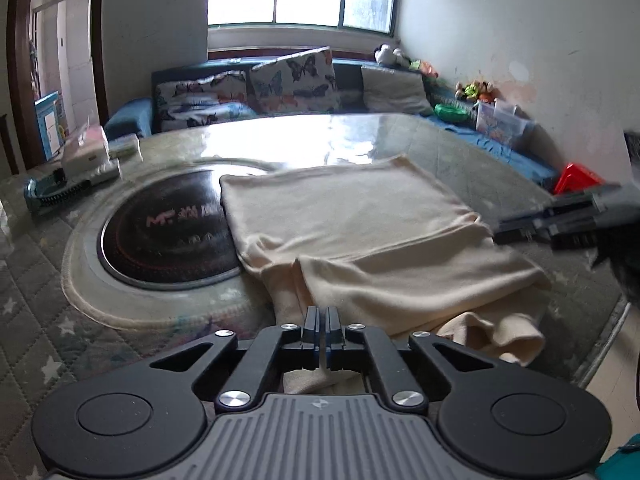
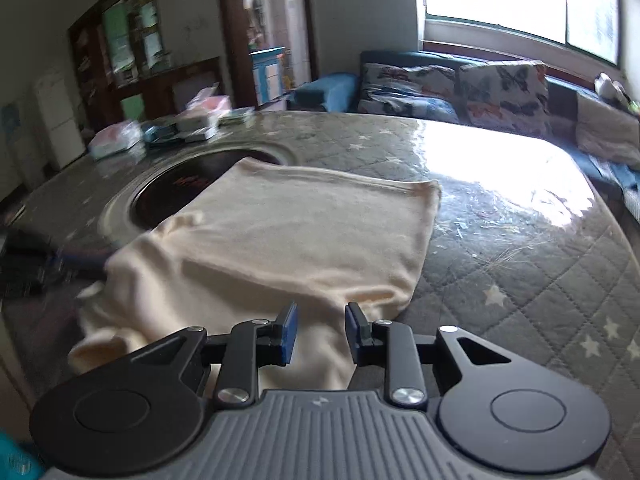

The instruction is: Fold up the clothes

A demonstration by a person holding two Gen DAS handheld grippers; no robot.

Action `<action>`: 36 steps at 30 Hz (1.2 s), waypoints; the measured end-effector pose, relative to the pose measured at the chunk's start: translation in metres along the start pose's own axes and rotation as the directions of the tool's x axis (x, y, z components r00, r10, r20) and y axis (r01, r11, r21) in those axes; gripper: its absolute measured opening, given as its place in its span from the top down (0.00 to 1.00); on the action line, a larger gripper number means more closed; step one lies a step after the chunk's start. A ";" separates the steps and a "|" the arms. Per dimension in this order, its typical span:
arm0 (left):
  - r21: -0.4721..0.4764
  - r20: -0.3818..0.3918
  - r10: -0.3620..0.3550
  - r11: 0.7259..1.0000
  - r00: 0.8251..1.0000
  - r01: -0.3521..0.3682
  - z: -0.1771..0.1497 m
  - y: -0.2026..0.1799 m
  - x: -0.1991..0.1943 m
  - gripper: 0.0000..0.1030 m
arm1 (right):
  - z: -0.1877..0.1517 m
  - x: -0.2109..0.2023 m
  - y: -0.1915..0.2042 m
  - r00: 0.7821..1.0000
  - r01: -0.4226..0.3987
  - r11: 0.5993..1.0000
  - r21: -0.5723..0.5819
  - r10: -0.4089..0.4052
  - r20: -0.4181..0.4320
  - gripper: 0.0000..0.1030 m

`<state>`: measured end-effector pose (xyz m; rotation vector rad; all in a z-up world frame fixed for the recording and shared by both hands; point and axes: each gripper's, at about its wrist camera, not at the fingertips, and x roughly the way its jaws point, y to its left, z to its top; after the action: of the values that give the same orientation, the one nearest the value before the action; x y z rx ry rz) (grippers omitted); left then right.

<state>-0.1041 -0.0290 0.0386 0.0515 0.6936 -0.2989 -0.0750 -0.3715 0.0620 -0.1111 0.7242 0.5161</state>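
Left gripper [image 1: 321,314] at bottom centre of its own view: fingers pressed tight together, nothing visibly pinched between the tips, poised over the near edge of the cream garment [image 1: 360,232]. Over to the right gripper [image 2: 320,312], bottom centre of its view, jaws standing a narrow gap apart with cream cloth showing below and between them; whether the pads [image 2: 289,334] actually press on it, I can't tell. In the left view the right gripper [image 1: 560,228] comes in blurred at the right edge, just beside the garment's side.

The garment fills the middle of both views, spread fairly flat on the quilted star-print table cover [image 2: 520,300], a sleeve cuff [image 1: 516,338] rumpled towards the lower right in the left view. Its far corner overlaps the round black cooktop [image 1: 160,232] set into the table. Packets and boxes [image 2: 160,132] sit upper left in the right view; butterfly cushions [image 1: 292,80] line the sofa behind.
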 end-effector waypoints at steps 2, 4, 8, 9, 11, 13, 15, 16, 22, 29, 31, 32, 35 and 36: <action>0.005 -0.006 0.010 1.000 1.000 -0.010 -0.002 0.001 -0.001 0.98 | -0.011 -0.006 0.007 1.000 -0.007 1.000 -0.024 0.006 -0.021 0.75; -0.002 -0.043 0.031 1.000 0.999 -0.031 -0.006 0.005 0.005 0.98 | -0.022 -0.006 0.012 0.999 0.003 0.999 -0.040 -0.004 -0.044 0.75; -0.001 -0.050 0.033 0.999 0.998 -0.033 -0.004 0.007 0.004 0.98 | -0.030 -0.014 0.019 0.999 0.015 0.998 -0.060 -0.017 -0.040 0.75; 0.003 -0.034 0.027 1.000 0.999 -0.027 0.000 0.005 0.003 0.97 | -0.029 -0.017 0.020 0.999 0.016 0.998 -0.061 -0.018 -0.029 0.75; 0.009 -0.001 0.015 1.000 1.000 -0.015 0.006 0.002 0.000 0.97 | -0.027 -0.022 0.021 1.000 0.017 0.998 -0.054 -0.017 -0.006 0.75; 0.018 0.013 -0.006 1.000 1.000 0.006 0.012 -0.005 0.004 0.96 | -0.029 -0.019 0.022 1.000 0.000 0.999 -0.050 -0.001 -0.018 0.75; 0.024 0.018 -0.024 0.999 1.000 0.024 0.018 -0.011 0.012 0.96 | -0.033 -0.012 0.025 0.999 0.001 0.998 -0.065 -0.003 -0.042 0.74; 0.024 0.017 -0.027 0.999 1.000 0.026 0.019 -0.012 0.018 0.95 | -0.034 -0.009 0.027 0.999 0.007 0.997 -0.078 -0.011 -0.048 0.74; 0.037 -0.029 0.010 0.999 1.000 -0.009 0.013 -0.010 0.045 0.94 | -0.031 -0.014 0.027 0.999 0.009 0.995 -0.095 -0.014 -0.051 0.74; 0.047 -0.006 0.005 0.999 1.000 -0.005 0.019 -0.009 0.035 0.93 | -0.019 -0.015 0.025 1.000 -0.017 0.995 -0.101 0.015 -0.019 0.74; 0.047 0.005 -0.002 0.999 1.000 0.002 0.024 -0.011 0.039 0.93 | -0.012 -0.009 0.027 0.999 -0.045 0.995 -0.085 0.045 -0.007 0.74; 0.051 0.003 -0.002 0.999 1.000 0.002 0.026 -0.013 0.043 0.93 | -0.010 -0.005 0.028 0.998 -0.059 0.995 -0.078 0.059 -0.006 0.74; 0.060 -0.038 0.002 0.998 0.999 0.001 0.022 -0.011 0.055 0.93 | -0.010 0.006 0.034 0.996 -0.087 0.993 -0.085 0.086 -0.023 0.74; 0.067 -0.041 0.001 0.998 0.999 0.001 0.020 -0.010 0.056 0.93 | -0.011 0.009 0.037 0.996 -0.090 0.991 -0.099 0.087 -0.031 0.74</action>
<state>-0.0542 -0.0561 0.0188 0.1214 0.7246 -0.3216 -0.0943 -0.3390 0.0508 -0.1806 0.7314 0.6372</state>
